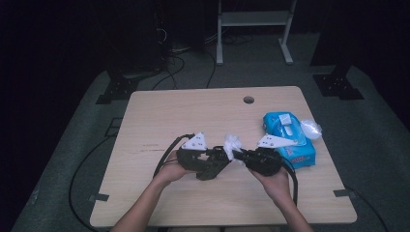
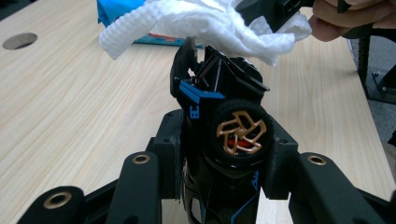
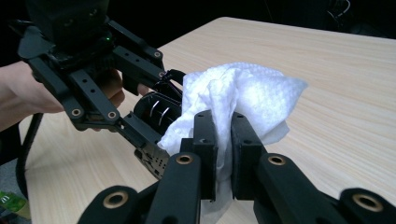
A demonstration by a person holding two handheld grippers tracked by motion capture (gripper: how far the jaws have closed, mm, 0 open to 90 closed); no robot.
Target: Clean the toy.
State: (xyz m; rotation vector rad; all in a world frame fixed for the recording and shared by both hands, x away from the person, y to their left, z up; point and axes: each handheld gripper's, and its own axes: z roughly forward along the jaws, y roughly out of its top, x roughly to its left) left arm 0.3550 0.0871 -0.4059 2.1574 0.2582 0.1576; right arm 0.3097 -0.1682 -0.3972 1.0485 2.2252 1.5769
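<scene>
Item, left: left tongs, held in the left hand above the near middle of the desk. A black toy car with blue trim and a bronze-spoked wheel is clamped between the jaws, nose pointing away from the hand; the car is carried clear of the desktop.

Item, centre: white wipe, crumpled, laid against the far end of the car and raised off the desk.

Item, right: right tongs, held in the right hand, jaws pressed together on a fold of the wipe, as seen in the right gripper view.

Item, far right: blue wipe pack, lying flat on the desk beyond the right hand, flap lifted, a white sheet protruding beside it.
</scene>
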